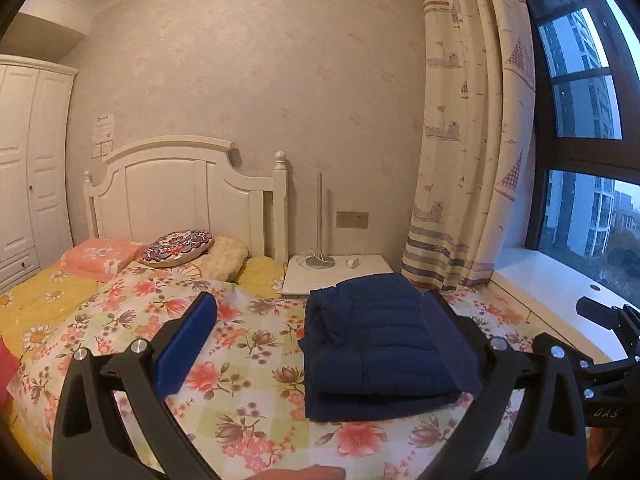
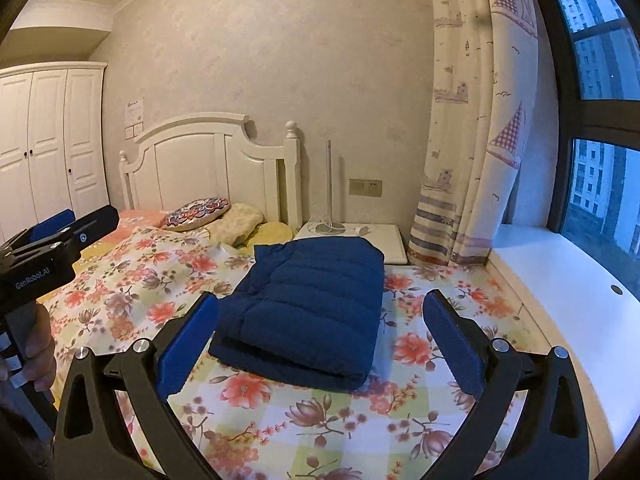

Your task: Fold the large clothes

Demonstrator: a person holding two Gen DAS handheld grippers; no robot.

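Note:
A navy quilted jacket point(image 1: 372, 344) point(image 2: 308, 312) lies folded into a thick rectangle on the floral bedspread point(image 1: 240, 392) point(image 2: 280, 420). My left gripper point(image 1: 320, 344) hangs above the bed in front of the jacket, jaws wide open, blue pads bare. Its right pad overlaps the jacket's right edge in the picture. My right gripper point(image 2: 320, 344) is also open and holds nothing, raised above the jacket's near edge. In the right wrist view the left gripper point(image 2: 72, 232) shows at the left edge, held in a hand.
A white headboard point(image 1: 184, 196), several pillows point(image 1: 176, 254) and a white nightstand point(image 1: 340, 274) with a lamp base stand beyond the jacket. A sailboat curtain point(image 1: 472, 140) and white window sill point(image 2: 560, 280) run along the right. A white wardrobe point(image 2: 48, 140) is at the left.

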